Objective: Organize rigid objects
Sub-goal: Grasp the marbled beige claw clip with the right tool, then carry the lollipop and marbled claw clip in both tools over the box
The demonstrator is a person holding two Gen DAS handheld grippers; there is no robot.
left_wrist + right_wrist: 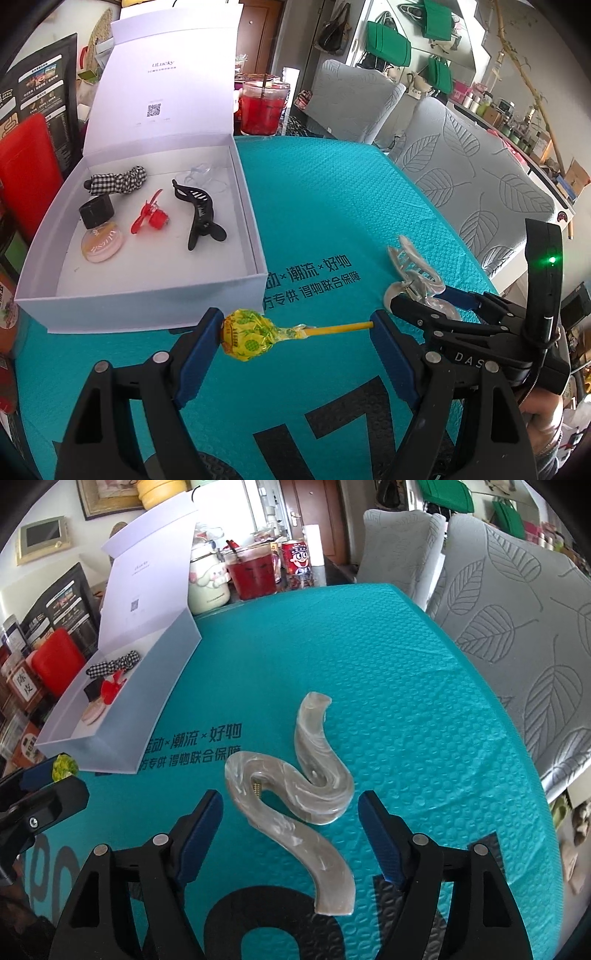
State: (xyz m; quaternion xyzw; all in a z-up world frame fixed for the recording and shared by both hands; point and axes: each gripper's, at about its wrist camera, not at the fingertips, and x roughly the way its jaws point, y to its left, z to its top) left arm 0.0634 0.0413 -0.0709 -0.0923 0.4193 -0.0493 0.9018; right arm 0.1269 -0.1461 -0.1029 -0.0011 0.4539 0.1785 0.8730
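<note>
On the teal mat, my white box stands with its lid up; inside I see a checked scrunchie, a black clip, a red clip, a small black block, a round pinkish disc and, at the back, something clear I cannot make out. Behind the box a glass jar holds red liquid. My left gripper holds a lollipop lengthwise just before the box's near wall, the yellow pineapple-print head against one pad and the yellow stick's tip against the other. My right gripper stands wide and grips nothing; the pearly, translucent S-shaped hair claw, a brass spring showing at its hinge, lies on the mat between the pads, clear of both, well right of the box.
</note>
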